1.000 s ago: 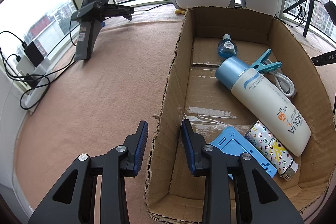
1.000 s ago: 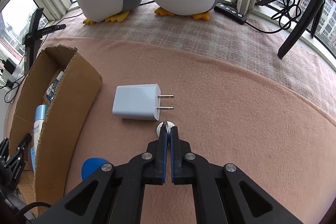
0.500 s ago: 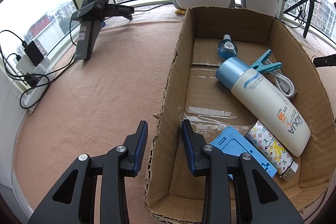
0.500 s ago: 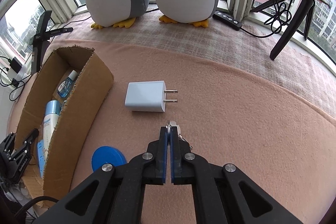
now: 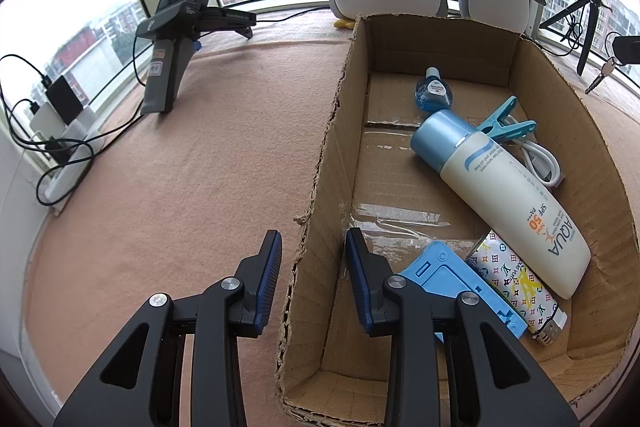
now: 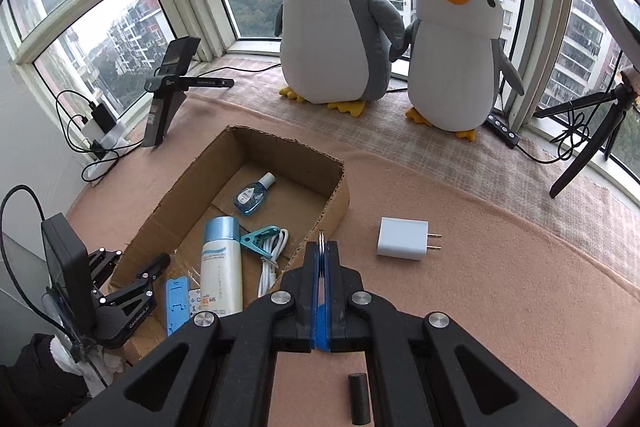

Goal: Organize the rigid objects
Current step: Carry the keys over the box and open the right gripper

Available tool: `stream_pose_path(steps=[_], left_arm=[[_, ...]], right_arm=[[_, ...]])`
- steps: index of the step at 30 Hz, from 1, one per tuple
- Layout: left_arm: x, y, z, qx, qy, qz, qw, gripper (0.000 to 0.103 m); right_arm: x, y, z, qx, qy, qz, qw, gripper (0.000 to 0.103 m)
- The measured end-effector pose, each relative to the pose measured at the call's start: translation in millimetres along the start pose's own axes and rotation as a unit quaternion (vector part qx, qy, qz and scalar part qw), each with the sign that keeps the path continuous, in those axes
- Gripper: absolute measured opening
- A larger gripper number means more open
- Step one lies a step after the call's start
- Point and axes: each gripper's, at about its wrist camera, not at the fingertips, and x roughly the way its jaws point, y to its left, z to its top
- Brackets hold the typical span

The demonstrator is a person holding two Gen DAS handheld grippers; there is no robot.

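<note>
keys (image 5: 601, 73) pinched in closed right gripper (image 6: 321, 247) jaws, hanging above cardboard box (image 6: 334, 205) right wall | left gripper (image 5: 312, 263) jaws wide open astride box left wall, gripping nothing | white charger (image 6: 404, 238) on bench just right of box

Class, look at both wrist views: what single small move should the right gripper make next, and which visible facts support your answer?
Probably carry the keys a little further left over the box, then open. The right gripper is shut on the key ring, which sits at the box's right wall, not yet clearly inside. The left gripper straddles the opposite wall, jaws open, seemingly ready to steady it.
</note>
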Motion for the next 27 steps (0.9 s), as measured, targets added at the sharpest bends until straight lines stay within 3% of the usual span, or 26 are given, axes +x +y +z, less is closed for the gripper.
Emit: stream_pose_path(steps=[7, 15, 17, 19, 20, 27], left_arm=[[0.2, 0.0, -0.3, -0.001, 0.0, 0.0, 1.0, 0.031], [0.3, 0.3, -0.3, 0.0, 0.0, 0.0, 1.0, 0.031], [0.2, 0.3, -0.4, 0.0, 0.0, 0.0, 1.0, 0.031], [0.2, 0.5, -0.4, -0.001, 0.0, -0.001, 1.0, 0.031], [0.2, 0.4, -0.4, 0.0, 0.0, 0.0, 1.0, 0.031], [0.3, 0.7, -0.4, -0.001, 0.0, 0.0, 1.0, 0.031]], right_arm=[[12.2, 42.7, -0.2, -0.038, 0.014, 0.021, 0.999, 0.002], [21.6, 55.8, 0.5, -0.055, 0.018, 0.011, 0.998, 0.003], [21.1, 56.3, 1.3, -0.058, 0.016, 0.007, 0.998, 0.021], [17.4, 56.4, 1.9, -0.057, 0.003, -0.001, 0.998, 0.069], [14.2, 55.9, 2.1, -0.056, -0.008, -0.006, 0.998, 0.073], [12.0, 45.6, 1.1, -0.045, -0.006, -0.015, 0.999, 0.073]])
